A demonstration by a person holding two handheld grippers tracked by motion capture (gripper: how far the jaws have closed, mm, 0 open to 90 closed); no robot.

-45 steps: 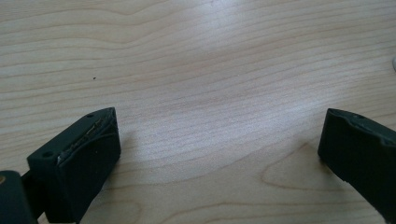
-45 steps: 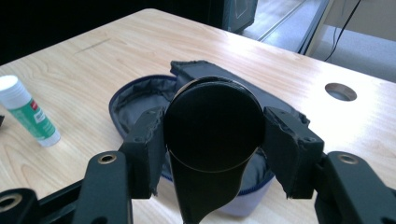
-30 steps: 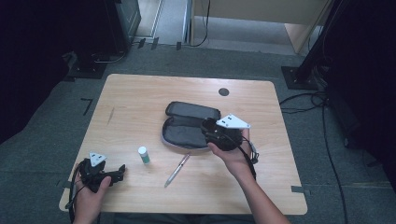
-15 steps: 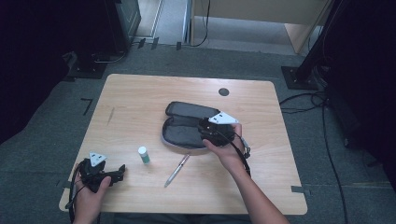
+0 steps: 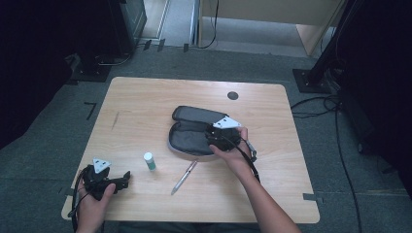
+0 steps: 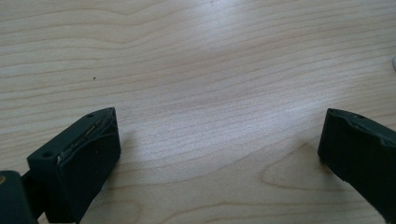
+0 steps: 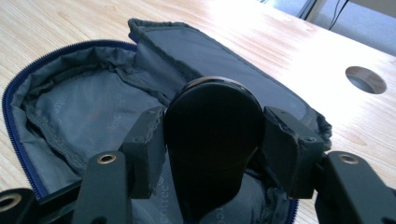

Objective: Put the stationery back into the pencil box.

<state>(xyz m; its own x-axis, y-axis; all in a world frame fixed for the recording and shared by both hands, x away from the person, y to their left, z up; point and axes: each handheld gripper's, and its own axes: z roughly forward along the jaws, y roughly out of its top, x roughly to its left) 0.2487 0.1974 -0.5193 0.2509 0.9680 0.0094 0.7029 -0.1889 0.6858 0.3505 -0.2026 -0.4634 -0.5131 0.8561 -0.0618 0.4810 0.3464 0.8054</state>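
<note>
At the near edge of the table, the left gripper is held with jaws wide apart over bare wood. One pen and one small bottle lie just beyond. Farther on, one open case is seen; the right gripper is clamped on a black rounded object above its grey lining, as shown in the right gripper view.

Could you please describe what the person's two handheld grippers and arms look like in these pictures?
Both are black handheld tools. The left gripper and the right gripper each carry a pale grey three-cornered plate on top and trail a black cable. In the gripper views, each has two chunky, blocky black jaws; the right one's jaw arms show brass-coloured rivets. The forearms are bare, with no sleeves visible.
</note>
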